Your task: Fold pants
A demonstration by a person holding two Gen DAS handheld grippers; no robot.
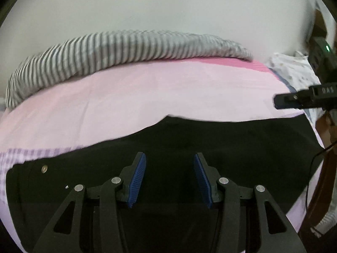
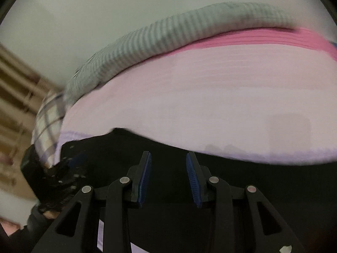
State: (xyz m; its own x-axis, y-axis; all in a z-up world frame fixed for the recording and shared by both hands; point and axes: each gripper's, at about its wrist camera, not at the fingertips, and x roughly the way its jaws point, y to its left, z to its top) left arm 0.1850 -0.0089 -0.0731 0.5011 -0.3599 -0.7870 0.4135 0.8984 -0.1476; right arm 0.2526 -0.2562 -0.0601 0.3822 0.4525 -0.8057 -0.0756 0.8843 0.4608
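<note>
Pants, black cotton ones (image 1: 189,139), lie spread on the pale pink bedsheet (image 1: 147,92) beneath my left claw (image 1: 169,179), whose blue pads stand apart, holding nothing. This view shows the waistband's metal button (image 1: 44,168) and my right claw (image 1: 294,101) at the far edge. If I pinch here mid-panel, I judge I'd lift one layer only, or snag the sheet.

From the blurred right wrist, my right claw (image 2: 168,179) also gapes empty over the pants (image 2: 231,179); only here appears the plaid cloth (image 2: 48,126).
</note>
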